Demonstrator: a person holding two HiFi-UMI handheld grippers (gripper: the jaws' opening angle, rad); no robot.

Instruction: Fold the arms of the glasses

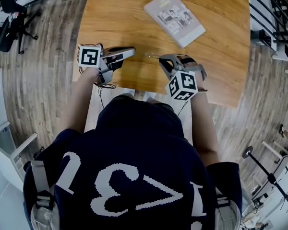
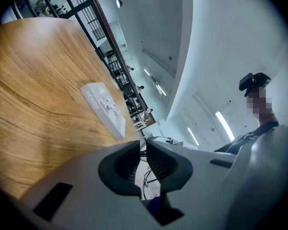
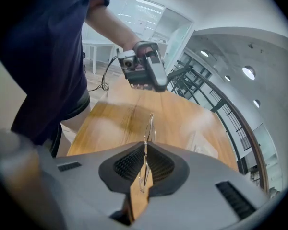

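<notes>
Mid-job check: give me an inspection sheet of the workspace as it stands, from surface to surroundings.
Surface: wooden table, rounded corners, no damage seen.
Job's things: glasses, thin wire frame, seen edge-on; whether the arms are folded cannot be told.
Clutter: one book lying flat at the table's far right.
Grippers: right hand-held gripper shut on the glasses; left hand-held gripper empty, jaws a narrow gap apart, clear of the glasses.
Cables: a dark cable hangs from the left hand-held gripper by the table's near edge.
Surroundings: plank floor, black railing, stands on the floor at right.
</notes>
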